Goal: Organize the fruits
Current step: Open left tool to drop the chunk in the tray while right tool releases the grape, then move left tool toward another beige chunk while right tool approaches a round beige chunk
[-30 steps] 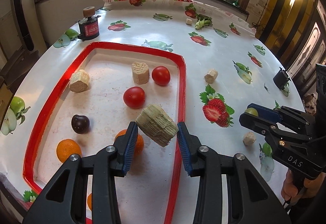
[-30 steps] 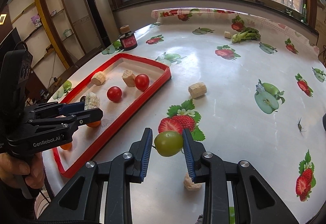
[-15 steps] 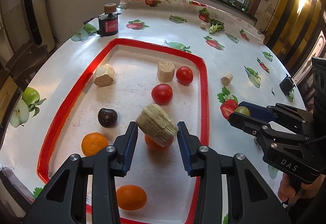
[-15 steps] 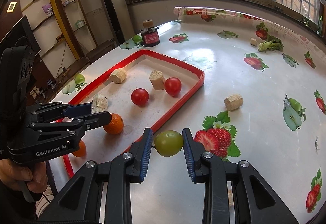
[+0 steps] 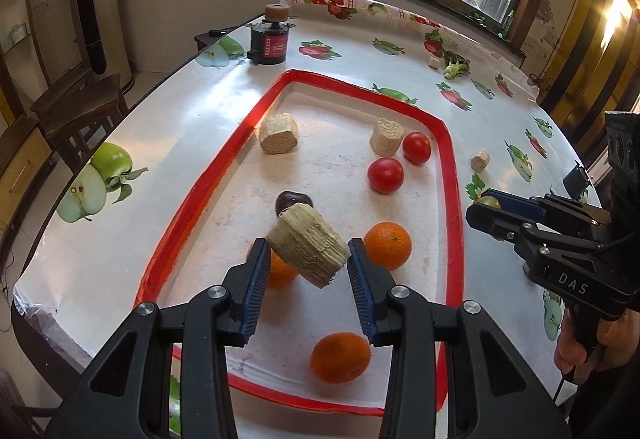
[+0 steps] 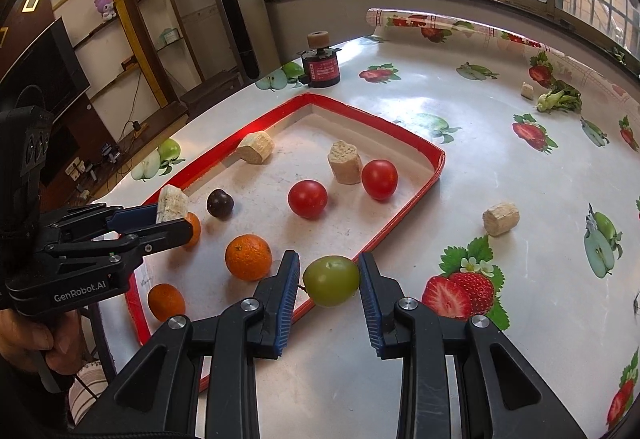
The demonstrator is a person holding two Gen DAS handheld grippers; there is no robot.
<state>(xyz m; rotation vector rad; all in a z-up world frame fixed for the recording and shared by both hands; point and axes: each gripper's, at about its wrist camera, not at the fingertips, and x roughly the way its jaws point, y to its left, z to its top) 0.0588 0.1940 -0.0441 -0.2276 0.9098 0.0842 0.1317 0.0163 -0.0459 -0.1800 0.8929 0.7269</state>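
My left gripper (image 5: 307, 262) is shut on a pale fibrous sugarcane chunk (image 5: 309, 250), held in the air above the near part of the red-rimmed tray (image 5: 451, 175). My right gripper (image 6: 329, 281) is shut on a green fruit (image 6: 331, 280), hovering over the tray's right rim. On the tray lie three oranges (image 5: 387, 245), two red tomatoes (image 5: 385, 175), a dark plum (image 5: 289, 200) and two more cane chunks (image 5: 279, 133). The left gripper (image 6: 168, 217) with its chunk also shows at the tray's left side in the right wrist view.
A loose cane chunk (image 6: 501, 218) lies on the fruit-print tablecloth right of the tray. A dark red jar (image 5: 269, 35) with a cork top stands behind the tray. A green vegetable (image 6: 558, 99) and a small chunk sit at the far right. Chairs stand beyond the table's left edge.
Both grippers have moved left over the table with their loads; the left one is now farther in over the tray, the right one has come from the strawberry print to the tray's rim.
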